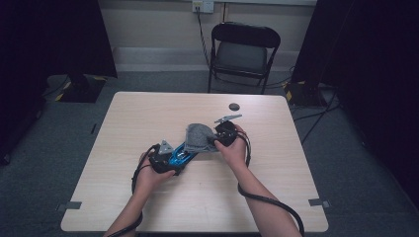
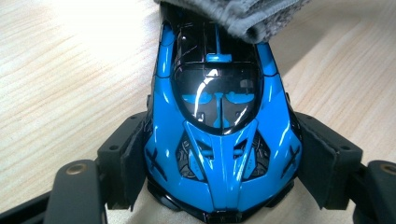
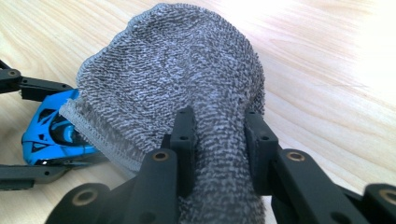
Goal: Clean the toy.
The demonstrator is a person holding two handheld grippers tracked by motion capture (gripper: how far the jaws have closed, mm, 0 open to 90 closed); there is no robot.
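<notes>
A: Left of centre on the table (image 1: 123, 123), what does the left gripper (image 1: 165, 160) hold?

B: A blue toy car (image 2: 219, 130) with black panels. In the left gripper view the two jaws stand wide and their pads press on the car's flanks, one on each side, clamped on it. The car lies low over the wooden tabletop.

A: Any lettering on the car?

B: No readable writing; small black cross-shaped marks sit on the blue bodywork near each pad.

A: And to the right?

B: A grey terry cloth (image 3: 173, 70) drapes over the car's far end. The right gripper (image 3: 219, 140) pinches a bunched fold of it, jaws close together, clamped on the fabric.

A: Farther right and back?

B: A small dark round object (image 1: 234, 106) lies well apart near the far table edge. Beyond the table stands a black folding chair (image 1: 244, 49).
</notes>
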